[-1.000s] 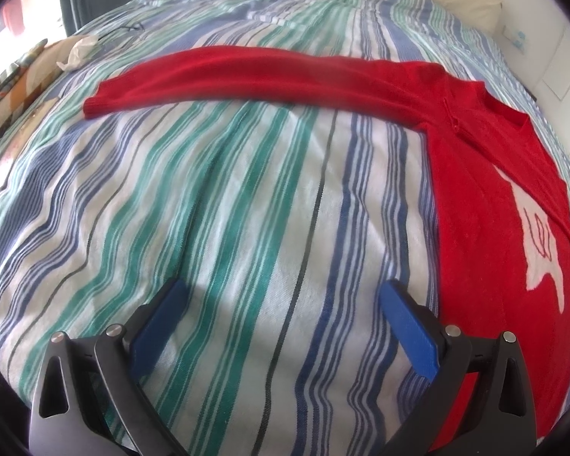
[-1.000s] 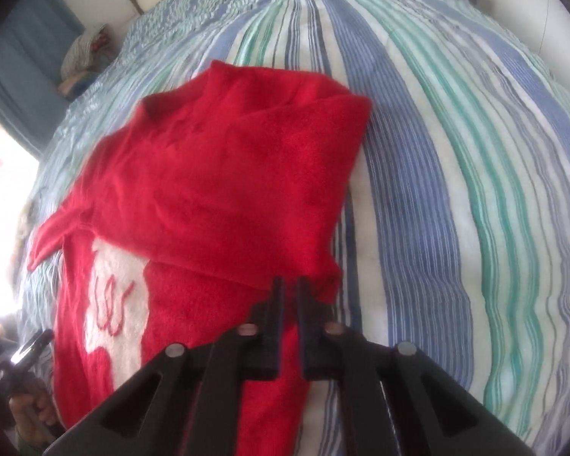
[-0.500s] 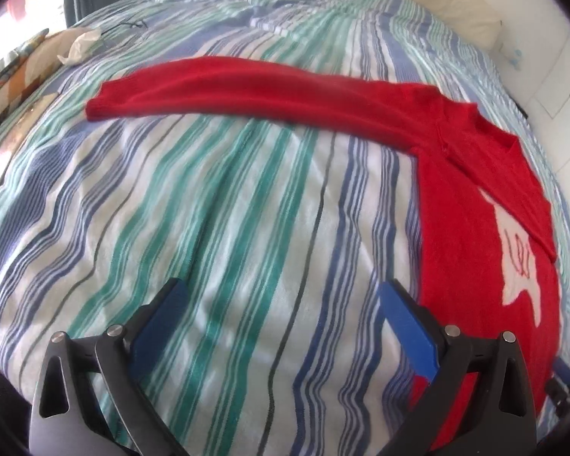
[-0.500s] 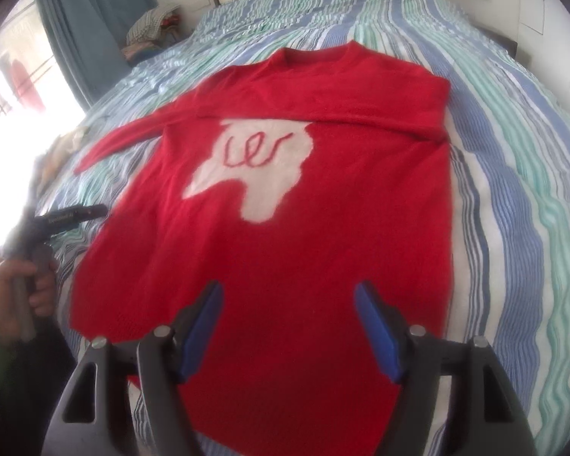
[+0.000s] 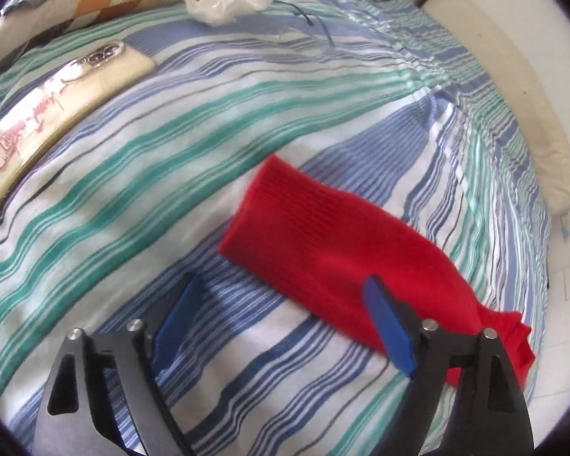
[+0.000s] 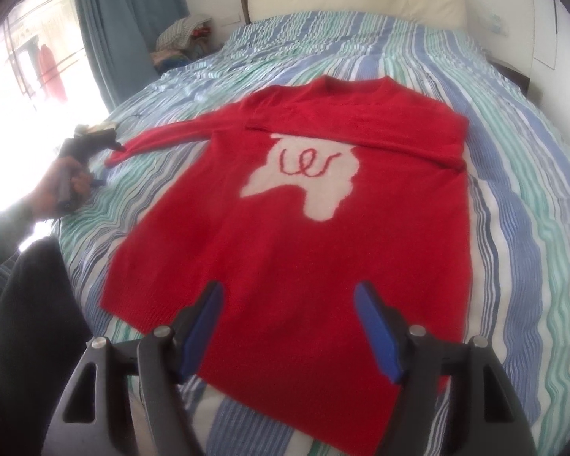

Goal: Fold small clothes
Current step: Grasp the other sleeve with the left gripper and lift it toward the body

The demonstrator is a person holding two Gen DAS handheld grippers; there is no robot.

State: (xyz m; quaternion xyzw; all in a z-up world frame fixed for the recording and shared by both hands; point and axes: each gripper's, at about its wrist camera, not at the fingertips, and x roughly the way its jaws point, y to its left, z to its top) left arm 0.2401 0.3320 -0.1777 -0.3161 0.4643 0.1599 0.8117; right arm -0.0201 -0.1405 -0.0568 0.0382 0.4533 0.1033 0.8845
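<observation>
I have the red sweater (image 6: 285,235) lying flat, front up, in the middle of the striped bed (image 6: 520,205), and I use it as my landmark. Its right sleeve is already folded across the chest, just above the white patch (image 6: 304,178), so the body makes a neat rectangle on that side; the left sleeve (image 5: 323,239) is stretched out straight from the shoulder, away from the body, because it is not yet folded. My left gripper (image 5: 281,323) hangs low just before the cuff of this sleeve, both blue fingers wide apart and holding nothing; one finger is over the sleeve cloth and the other over the bare sheet, I think to take the cuff between them. My right gripper (image 6: 288,326) is over the hem of the sweater, also spread open and empty, probably waiting so that it does not disturb the finished fold. Beyond the cuff, further from the sweater, a phone (image 5: 60,114) and a crumpled white tissue (image 5: 224,0) lie on the sheet. Half a second ago my left gripper looked at the whole sleeve from far away; now it has come close to the cuff. The right gripper has hardly changed, and one second ago its fingers were pressed together over the sweater.
</observation>
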